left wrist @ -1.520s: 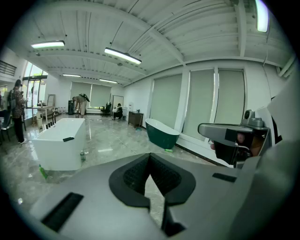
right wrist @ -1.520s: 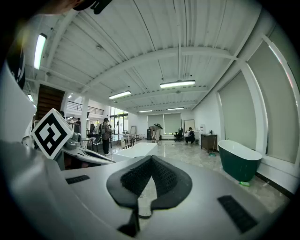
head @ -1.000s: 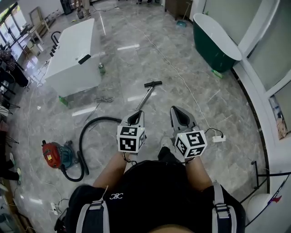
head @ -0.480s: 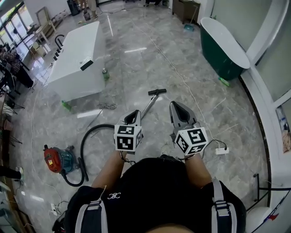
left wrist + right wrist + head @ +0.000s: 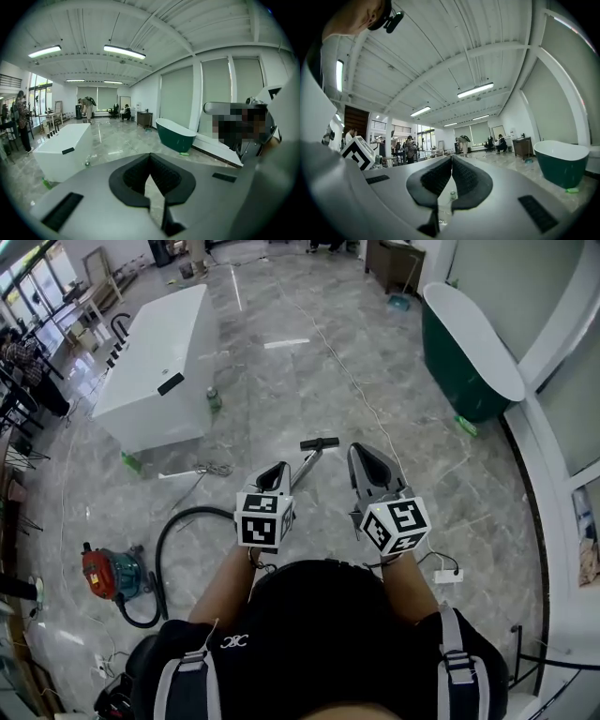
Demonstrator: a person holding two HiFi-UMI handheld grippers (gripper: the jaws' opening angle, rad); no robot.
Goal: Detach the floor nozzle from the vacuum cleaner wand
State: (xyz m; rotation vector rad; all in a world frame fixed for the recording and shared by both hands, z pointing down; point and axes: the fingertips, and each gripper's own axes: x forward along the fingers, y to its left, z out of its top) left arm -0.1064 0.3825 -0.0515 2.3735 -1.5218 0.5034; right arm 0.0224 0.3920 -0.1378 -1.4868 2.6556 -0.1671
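Note:
The vacuum lies on the marble floor in the head view: a red and teal body (image 5: 111, 574), a black hose (image 5: 173, 526), and a silver wand (image 5: 304, 465) that ends in a black floor nozzle (image 5: 320, 442). My left gripper (image 5: 276, 469) hovers over the wand's near part, shut with nothing in it, and its tips cover that stretch of the wand. My right gripper (image 5: 360, 450) is held to the right of the nozzle, apart from it, also shut and empty. In the left gripper view (image 5: 150, 156) and the right gripper view (image 5: 452, 157) the pads meet with nothing between them.
A long white tub (image 5: 157, 360) stands at the back left, with a small green bottle (image 5: 214, 399) beside it. A dark green bathtub (image 5: 469, 338) sits at the right by the wall. A white power strip (image 5: 447, 576) and a thin cable (image 5: 356, 390) lie on the floor. People stand at the room's far end.
The person has walked forward with both shut grippers held out. The nozzle and wand now lie closer to the gripper tips, and the vacuum body sits further back at the left.

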